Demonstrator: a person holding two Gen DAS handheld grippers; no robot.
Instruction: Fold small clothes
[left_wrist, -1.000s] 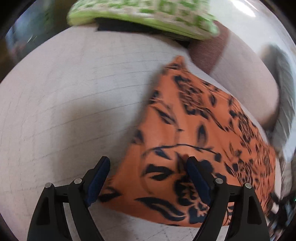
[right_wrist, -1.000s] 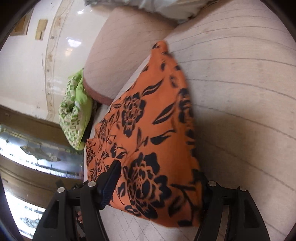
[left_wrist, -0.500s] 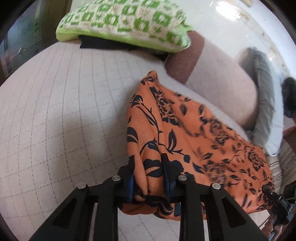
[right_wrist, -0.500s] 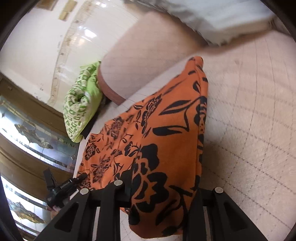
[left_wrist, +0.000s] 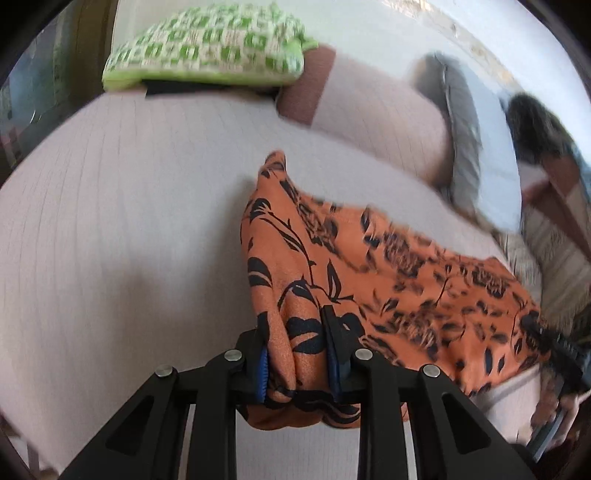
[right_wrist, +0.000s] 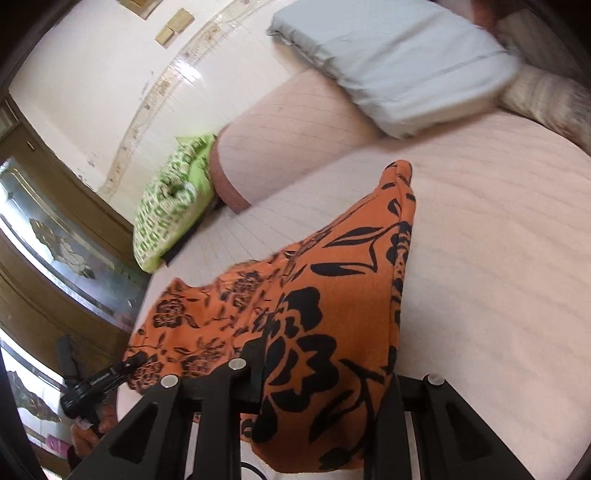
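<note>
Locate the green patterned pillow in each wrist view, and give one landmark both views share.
Left wrist view: the green patterned pillow lies at the top left, at the bed's far edge, beyond the orange floral garment.
Right wrist view: the pillow sits at the middle left, beside the brown-ended bolster.
Shared landmark: the bolster, just right of the pillow in both views.

You're in a home bedroom: a quilted pink bed (left_wrist: 129, 221), a green patterned pillow (left_wrist: 207, 48) at its far edge, a pale blue pillow (right_wrist: 399, 62) beside the bolster (right_wrist: 288, 136).
</note>
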